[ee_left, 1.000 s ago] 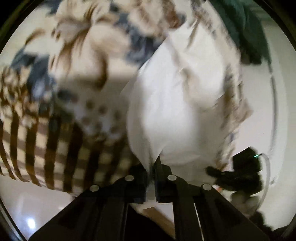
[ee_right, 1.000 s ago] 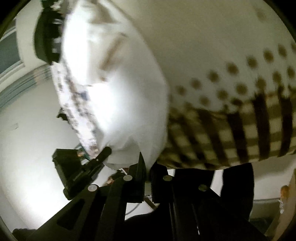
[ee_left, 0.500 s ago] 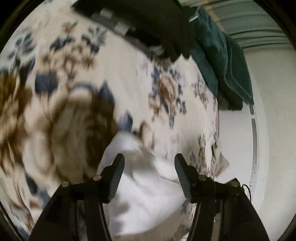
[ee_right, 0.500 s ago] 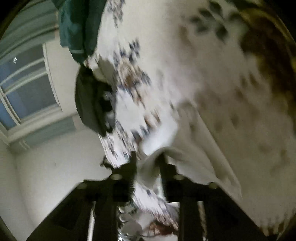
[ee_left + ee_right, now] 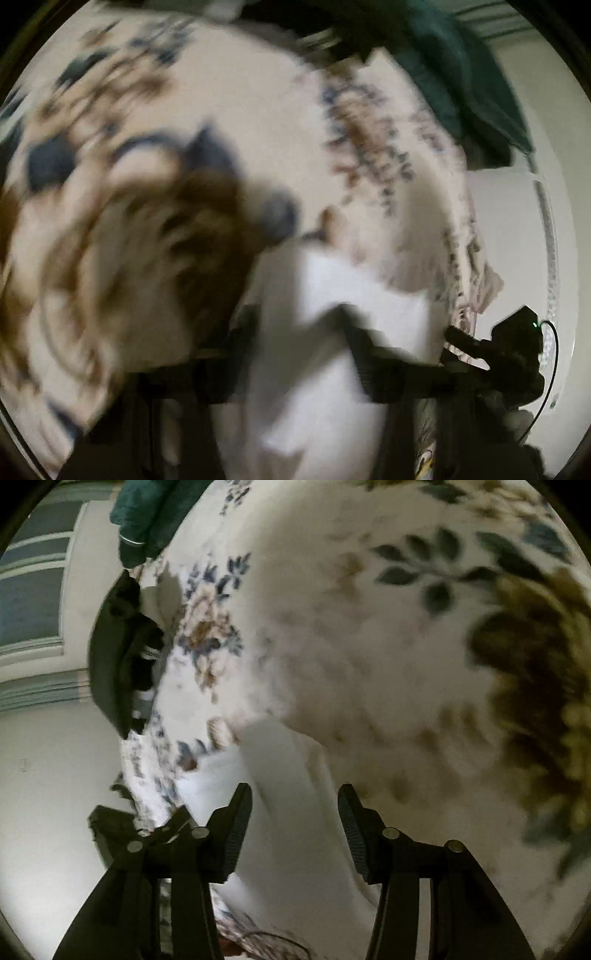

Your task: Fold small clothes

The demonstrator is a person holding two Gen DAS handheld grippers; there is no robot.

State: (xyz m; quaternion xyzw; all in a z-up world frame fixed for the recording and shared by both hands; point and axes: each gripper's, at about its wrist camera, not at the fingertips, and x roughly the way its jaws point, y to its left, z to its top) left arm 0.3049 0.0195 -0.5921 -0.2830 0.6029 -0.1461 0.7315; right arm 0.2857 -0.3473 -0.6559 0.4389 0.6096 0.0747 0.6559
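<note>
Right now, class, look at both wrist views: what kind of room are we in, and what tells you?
Probably a bedroom. A floral bedspread covers a wide soft surface, a window sits in the wall, and a white garment lies there.

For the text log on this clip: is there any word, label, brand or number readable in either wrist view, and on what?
None readable. The white garment, the floral bedspread, the green cloth and the dark bag show no lettering; the left wrist view is too motion-blurred to tell.
</note>
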